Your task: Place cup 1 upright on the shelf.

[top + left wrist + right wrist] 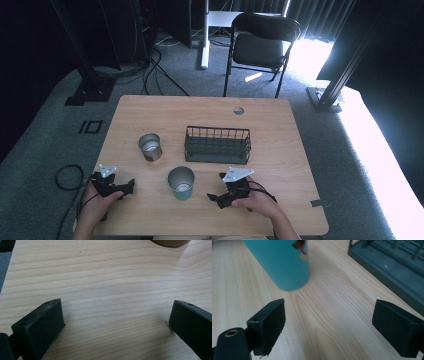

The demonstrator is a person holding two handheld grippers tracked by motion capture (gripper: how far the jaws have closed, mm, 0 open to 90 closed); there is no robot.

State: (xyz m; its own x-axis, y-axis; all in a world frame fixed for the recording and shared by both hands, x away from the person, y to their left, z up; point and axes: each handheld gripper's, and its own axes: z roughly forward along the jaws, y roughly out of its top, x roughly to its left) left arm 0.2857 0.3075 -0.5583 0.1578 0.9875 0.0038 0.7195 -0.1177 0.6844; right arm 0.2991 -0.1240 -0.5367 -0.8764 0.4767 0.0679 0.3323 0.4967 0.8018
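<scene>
The right gripper (pixel 329 322) has its fingers (pixel 268 325) spread wide, grasping nothing — the teal cup (pixel 279 262) stands upright on the desk (pixel 332 305) just ahead, off toward the left finger. It is nearer this hand; the left gripper (pixel 116 322), released too, faces bare wood.

On the bench (pixel 150 107), one cup (pixel 180 183) stood between the left tongs (pixel 131 186) and the right tongs (pixel 212 198), nearer the right pair and just ahead of them. A second cup (pixel 150 146) stood beyond the left tongs, ahead and slightly to their right. The wire basket (pixel 217 145) lay beyond the right tongs, to the right of that second cup. A chair (pixel 260 47) stood on the floor behind the bench's far edge.
</scene>
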